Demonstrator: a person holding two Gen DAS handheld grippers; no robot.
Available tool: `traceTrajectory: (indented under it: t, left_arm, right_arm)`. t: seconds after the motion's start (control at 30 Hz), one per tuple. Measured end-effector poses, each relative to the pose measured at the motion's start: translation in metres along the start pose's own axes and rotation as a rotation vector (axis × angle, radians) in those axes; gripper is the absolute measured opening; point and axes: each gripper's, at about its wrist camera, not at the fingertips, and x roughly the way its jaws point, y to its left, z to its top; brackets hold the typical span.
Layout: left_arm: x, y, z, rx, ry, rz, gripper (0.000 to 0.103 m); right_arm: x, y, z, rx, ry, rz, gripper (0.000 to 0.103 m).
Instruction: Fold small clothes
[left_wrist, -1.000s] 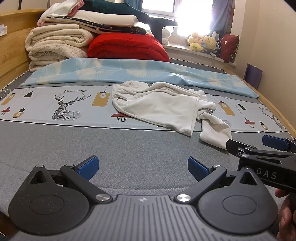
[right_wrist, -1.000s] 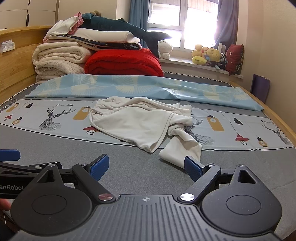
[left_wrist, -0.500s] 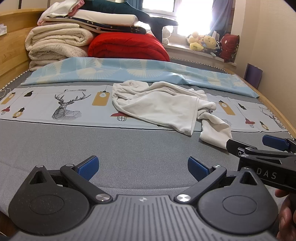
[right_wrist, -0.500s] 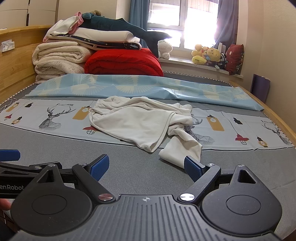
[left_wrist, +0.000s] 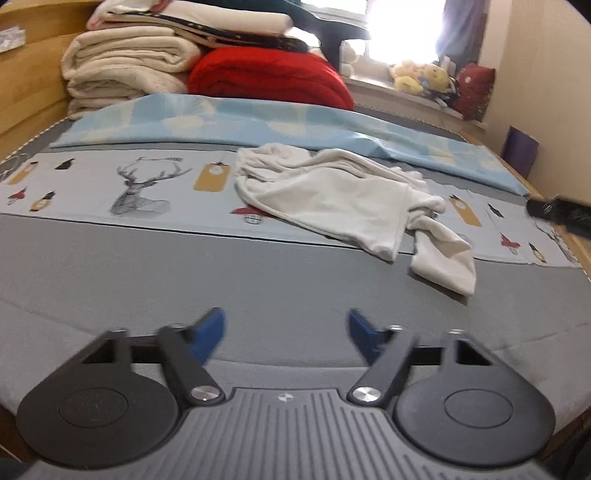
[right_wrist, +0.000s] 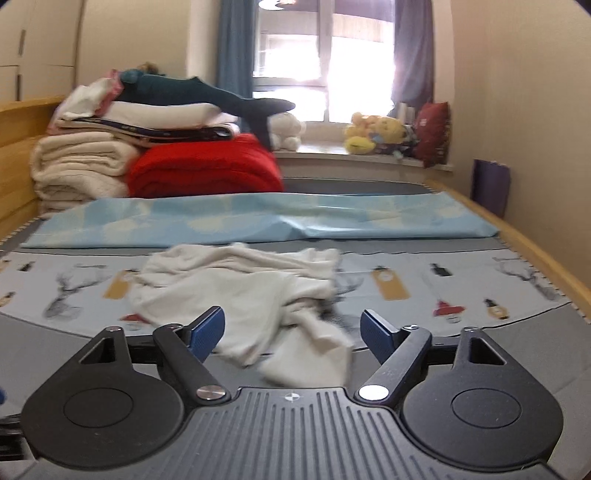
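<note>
A crumpled white garment (left_wrist: 343, 195) lies on the bed's patterned sheet, one limp end trailing onto the grey cover (left_wrist: 445, 266). My left gripper (left_wrist: 286, 328) is open and empty, low over the grey cover, well short of the garment. My right gripper (right_wrist: 293, 330) is open and empty, raised and close to the garment (right_wrist: 243, 291), with the garment's trailing end (right_wrist: 314, 354) between its blue fingers (right_wrist: 207, 330). The right gripper's dark tip shows in the left wrist view at the far right (left_wrist: 554, 212).
Folded cream blankets (left_wrist: 125, 70), a red quilt (left_wrist: 269, 77) and a dark plush (right_wrist: 207, 92) are stacked at the bed's head. A light blue sheet (left_wrist: 258, 122) lies across the bed. Plush toys (right_wrist: 373, 133) sit on the windowsill. Wooden bed rail at right (right_wrist: 517, 236).
Both grippers have moved forward towards the garment. The right gripper rose and advanced so the garment's trailing end now lies between its fingers. It has left the left view's lower right.
</note>
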Motion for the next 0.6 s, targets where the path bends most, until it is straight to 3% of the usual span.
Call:
traceTrajectory:
  t: [0.07,0.13,0.17,0.37,0.6]
  left_arm:
    - [0.002,-0.008,0.002,0.025,0.006,-0.017,0.043]
    - [0.004,-0.014,0.007,0.03,0.014,-0.04,0.033]
    - [0.006,-0.017,0.01,0.02,0.022,-0.059,0.029]
    - [0.047,-0.048,0.049,0.02,0.033,-0.135,0.028]
    - [0.157,-0.068,0.077,-0.101,0.078,-0.195,0.028]
  right_arm:
    - [0.021,-0.018,-0.009,0.043,0.067,-0.029,0.057]
    - [0.041,-0.031,-0.019,0.124,0.195,-0.021,0.035]
    - [0.044,-0.037,-0.02,0.162,0.216,-0.028,0.031]
    - [0.047,-0.045,-0.016,0.23,0.17,0.011,0.031]
    - [0.04,-0.054,-0.009,0.202,0.091,0.03,0.031]
